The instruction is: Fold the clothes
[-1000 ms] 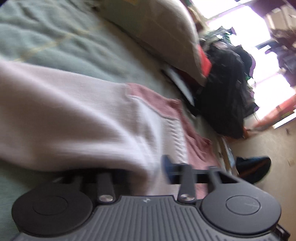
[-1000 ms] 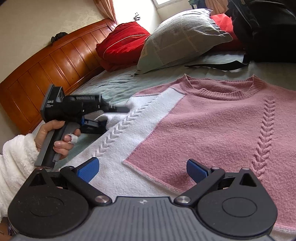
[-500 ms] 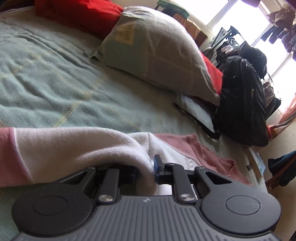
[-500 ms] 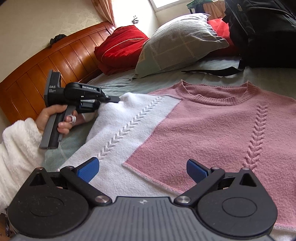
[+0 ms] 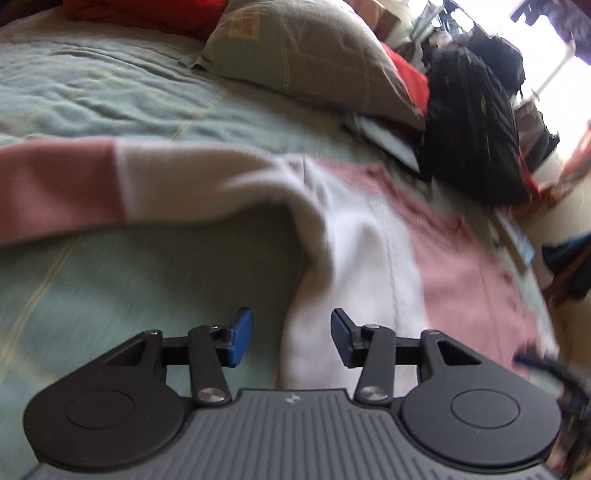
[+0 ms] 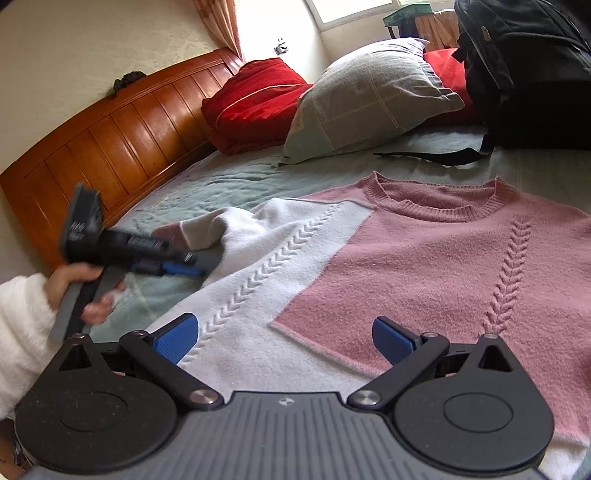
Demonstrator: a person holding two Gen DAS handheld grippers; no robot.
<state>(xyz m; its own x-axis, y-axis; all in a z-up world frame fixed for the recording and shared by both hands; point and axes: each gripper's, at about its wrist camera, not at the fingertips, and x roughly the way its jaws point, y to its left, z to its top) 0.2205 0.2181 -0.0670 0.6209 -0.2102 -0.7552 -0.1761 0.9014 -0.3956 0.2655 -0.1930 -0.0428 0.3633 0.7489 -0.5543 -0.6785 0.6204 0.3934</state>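
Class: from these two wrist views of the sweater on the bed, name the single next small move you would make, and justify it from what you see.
Probably bring the left gripper back to the sleeve and regrip it. Its jaws have just been opening, nothing is between them, and the sleeve lies bunched, unfolded, beside the sweater. The right gripper hovers open.

Blurred by motion across most of the left wrist view: sweater (image 5: 388,236) knit pattern unreadable there, its pink cuff end cut off at the left edge. Smeared in the right wrist view: left gripper (image 6: 192,264), fingertip detail lost. Hidden behind a white fluffy sleeve (image 6: 22,332): the rest of the arm, cut by the picture's edge. Cropped at the right edge and hidden below the right gripper (image 6: 286,338) body: sweater's far side and hem. Cut off at the top corner: black backpack (image 6: 524,66). Too small to read: label on the grey pillow (image 5: 240,27).
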